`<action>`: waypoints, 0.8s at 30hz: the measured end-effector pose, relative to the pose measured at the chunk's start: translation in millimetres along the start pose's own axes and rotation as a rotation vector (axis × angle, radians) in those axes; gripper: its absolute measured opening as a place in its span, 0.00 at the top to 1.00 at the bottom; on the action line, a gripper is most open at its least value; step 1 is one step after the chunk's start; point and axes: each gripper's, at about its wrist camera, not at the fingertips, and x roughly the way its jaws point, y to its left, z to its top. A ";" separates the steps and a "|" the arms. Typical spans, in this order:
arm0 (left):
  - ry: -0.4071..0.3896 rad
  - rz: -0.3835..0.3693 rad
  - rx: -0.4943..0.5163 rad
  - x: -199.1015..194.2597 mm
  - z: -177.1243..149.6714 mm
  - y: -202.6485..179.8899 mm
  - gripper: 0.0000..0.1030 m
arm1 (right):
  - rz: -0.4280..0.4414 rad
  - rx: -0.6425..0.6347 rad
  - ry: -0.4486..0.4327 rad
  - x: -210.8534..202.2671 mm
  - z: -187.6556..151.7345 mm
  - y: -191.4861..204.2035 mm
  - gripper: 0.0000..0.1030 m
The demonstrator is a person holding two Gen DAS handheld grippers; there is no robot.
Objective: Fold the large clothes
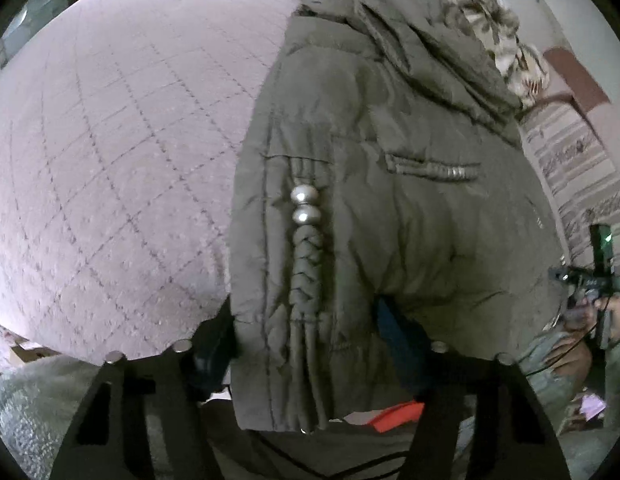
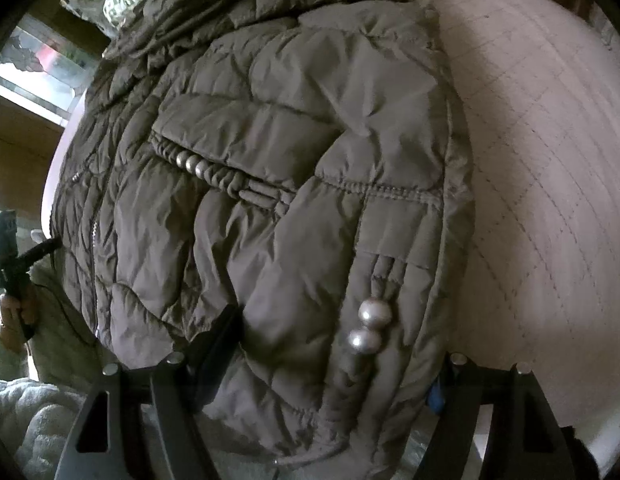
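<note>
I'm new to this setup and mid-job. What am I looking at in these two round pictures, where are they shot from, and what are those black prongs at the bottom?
There is no robot here. A person carries a hand-held pair of tongs in each hand, and a wide-angle camera on each looks along its prongs. One picture comes from the left tongs, the other from the right tongs. An olive quilted jacket with pearl-like beads lies on a pinkish quilted bed cover. Its hem sits between the prongs of both tongs; whether they are squeezing it I cannot tell.
</note>
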 end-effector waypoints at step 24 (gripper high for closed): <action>-0.215 -0.279 0.088 -80.8 49.2 -51.3 0.87 | 0.252 0.162 -0.334 -91.2 -15.8 -4.4 0.80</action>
